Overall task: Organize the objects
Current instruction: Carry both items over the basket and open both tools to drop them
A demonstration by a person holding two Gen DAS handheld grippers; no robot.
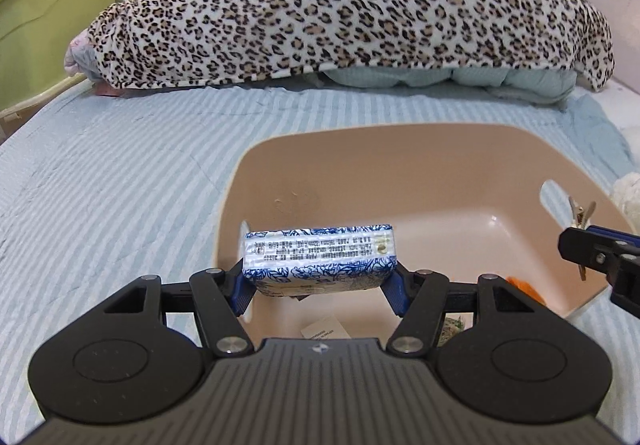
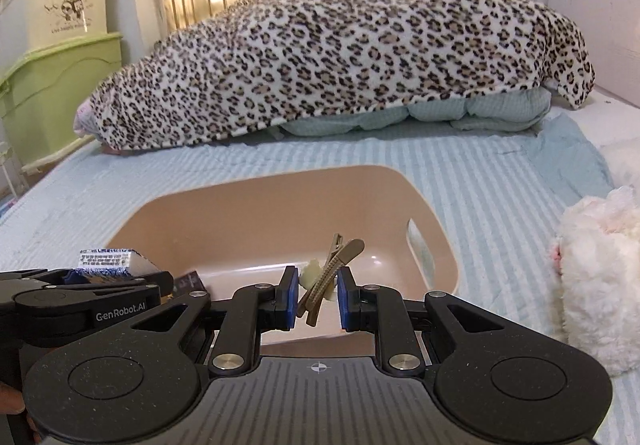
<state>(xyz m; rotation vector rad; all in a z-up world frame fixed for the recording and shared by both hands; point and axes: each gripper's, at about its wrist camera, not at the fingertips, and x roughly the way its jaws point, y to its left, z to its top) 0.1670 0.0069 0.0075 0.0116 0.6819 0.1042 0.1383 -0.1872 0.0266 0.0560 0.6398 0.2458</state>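
- My left gripper [image 1: 320,281] pinches a blue-and-white patterned packet [image 1: 318,259] by its two short ends, pads pressed against it, and holds it over the near rim of the beige plastic basin [image 1: 360,165].
- My right gripper [image 2: 318,295] carries a tan hair clip [image 2: 330,273] between its blue pads; the clip stands tilted, its tip up and to the right, above the basin's inside.
- The basin sits on the pale blue striped bedspread [image 1: 120,185]; something orange [image 1: 524,287] and a small white printed slip [image 1: 326,331] lie on its floor.
- Behind it a leopard-print blanket [image 1: 352,13] covers a heap of bedding.
- A white fluffy toy [image 2: 596,277] lies just right of the basin.
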